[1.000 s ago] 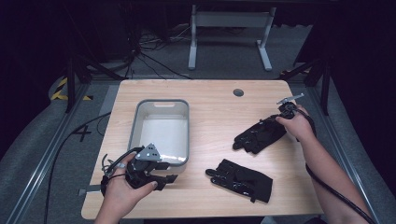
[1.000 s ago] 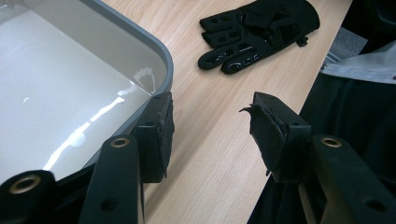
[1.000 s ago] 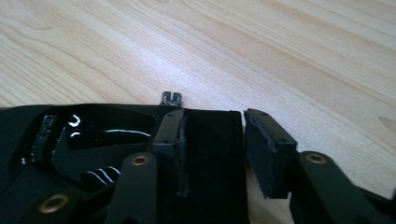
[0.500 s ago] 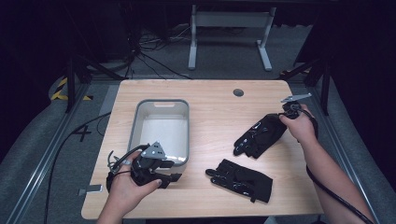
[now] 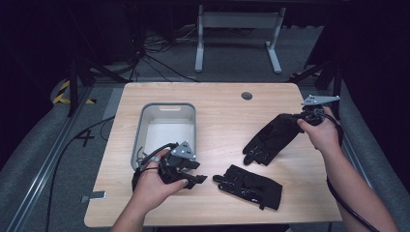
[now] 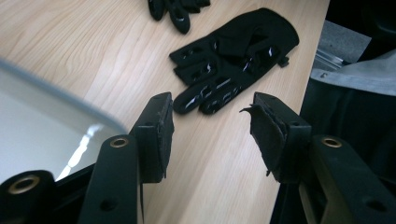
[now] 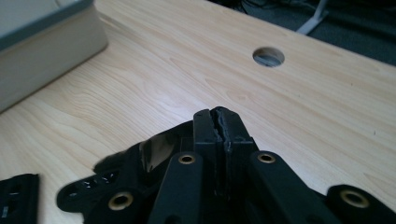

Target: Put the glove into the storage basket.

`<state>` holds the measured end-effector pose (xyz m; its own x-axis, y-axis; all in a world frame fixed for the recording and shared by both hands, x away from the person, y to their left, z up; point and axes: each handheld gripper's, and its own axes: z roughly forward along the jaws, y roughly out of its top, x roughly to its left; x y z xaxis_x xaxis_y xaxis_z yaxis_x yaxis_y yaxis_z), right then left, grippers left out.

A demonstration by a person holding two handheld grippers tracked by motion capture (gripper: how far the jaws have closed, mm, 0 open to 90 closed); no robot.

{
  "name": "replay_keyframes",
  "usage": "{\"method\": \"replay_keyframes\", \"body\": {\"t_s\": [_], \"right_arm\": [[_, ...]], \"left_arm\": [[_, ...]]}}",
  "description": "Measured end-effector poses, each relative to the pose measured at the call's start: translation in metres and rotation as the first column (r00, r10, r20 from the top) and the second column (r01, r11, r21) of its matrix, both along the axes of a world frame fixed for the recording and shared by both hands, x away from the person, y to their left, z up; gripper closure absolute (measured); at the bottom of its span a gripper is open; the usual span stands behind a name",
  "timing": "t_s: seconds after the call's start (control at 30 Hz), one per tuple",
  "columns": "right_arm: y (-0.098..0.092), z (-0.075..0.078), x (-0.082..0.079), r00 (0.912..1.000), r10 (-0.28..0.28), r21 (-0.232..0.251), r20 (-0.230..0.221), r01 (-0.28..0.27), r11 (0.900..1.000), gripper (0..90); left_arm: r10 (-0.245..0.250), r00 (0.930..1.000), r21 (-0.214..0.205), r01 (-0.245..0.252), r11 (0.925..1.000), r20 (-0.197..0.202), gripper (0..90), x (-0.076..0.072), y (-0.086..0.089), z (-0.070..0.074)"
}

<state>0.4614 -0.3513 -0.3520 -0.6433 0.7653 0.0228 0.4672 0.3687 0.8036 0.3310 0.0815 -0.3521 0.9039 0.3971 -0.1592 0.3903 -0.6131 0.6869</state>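
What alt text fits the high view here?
A person's right gripper is shut on a black glove, partly lifted off a wooden table. The left gripper, jaws open, sits beside a grey bin, pointing at a second glove lying flat.

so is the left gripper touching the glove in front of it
Apart. The left gripper view shows the left gripper open, with bare wood between its jaws and the near glove.

Left hand-held gripper [image 6: 212, 126] agape, right hand-held gripper [image 7: 219, 123] clamped
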Motion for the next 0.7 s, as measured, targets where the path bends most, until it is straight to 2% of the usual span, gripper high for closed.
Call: {"method": "replay_keyframes", "body": {"t_s": [0.07, 0.1, 0.13, 0.27, 0.4, 0.57, 0.6, 0.7], "right_arm": [[0.001, 0.003, -0.004, 1.0000, 0.005, 0.006, 0.008, -0.005, 1.0000, 87.1], [0.003, 0.010, -0.011, 0.9996, 0.017, 0.013, 0.024, -0.017, 0.9998, 87.1], [0.005, 0.013, -0.014, 0.9992, 0.020, 0.014, 0.033, -0.021, 0.9997, 87.1], [0.008, 0.021, -0.024, 0.9977, 0.042, 0.030, 0.054, -0.043, 0.9986, 87.1], [0.012, 0.035, -0.040, 0.9939, 0.068, 0.043, 0.087, -0.072, 0.9965, 87.1], [0.019, 0.044, -0.055, 0.9879, 0.096, 0.043, 0.122, -0.102, 0.9939, 87.1], [0.022, 0.049, -0.062, 0.9836, 0.110, 0.043, 0.143, -0.118, 0.9921, 87.1], [0.027, 0.056, -0.071, 0.9780, 0.125, 0.058, 0.167, -0.137, 0.9889, 87.1]], "left_arm": [[-0.003, 1.0000, -0.004, 0.003, 1.0000, 0.003, 49.3, 0.002, -0.005, -0.001], [-0.009, 0.9999, -0.005, 0.009, 0.9999, 0.007, 49.2, 0.009, -0.015, -0.002], [-0.009, 0.9999, -0.005, 0.009, 0.9999, 0.007, 49.1, 0.009, -0.015, -0.002], [0.009, 0.9999, -0.014, -0.009, 0.9999, 0.005, 49.5, 0.023, -0.033, -0.004], [0.001, 1.0000, -0.021, -0.001, 0.9998, 0.005, 49.1, 0.034, -0.049, -0.010], [0.001, 1.0000, -0.009, 0.000, 1.0000, 0.004, 48.9, 0.040, -0.055, -0.014], [-0.003, 1.0000, -0.010, 0.003, 0.9999, 0.000, 48.9, 0.040, -0.056, -0.016], [-0.014, 0.9999, -0.016, 0.014, 0.9998, 0.003, 48.9, 0.039, -0.056, -0.015]]}}
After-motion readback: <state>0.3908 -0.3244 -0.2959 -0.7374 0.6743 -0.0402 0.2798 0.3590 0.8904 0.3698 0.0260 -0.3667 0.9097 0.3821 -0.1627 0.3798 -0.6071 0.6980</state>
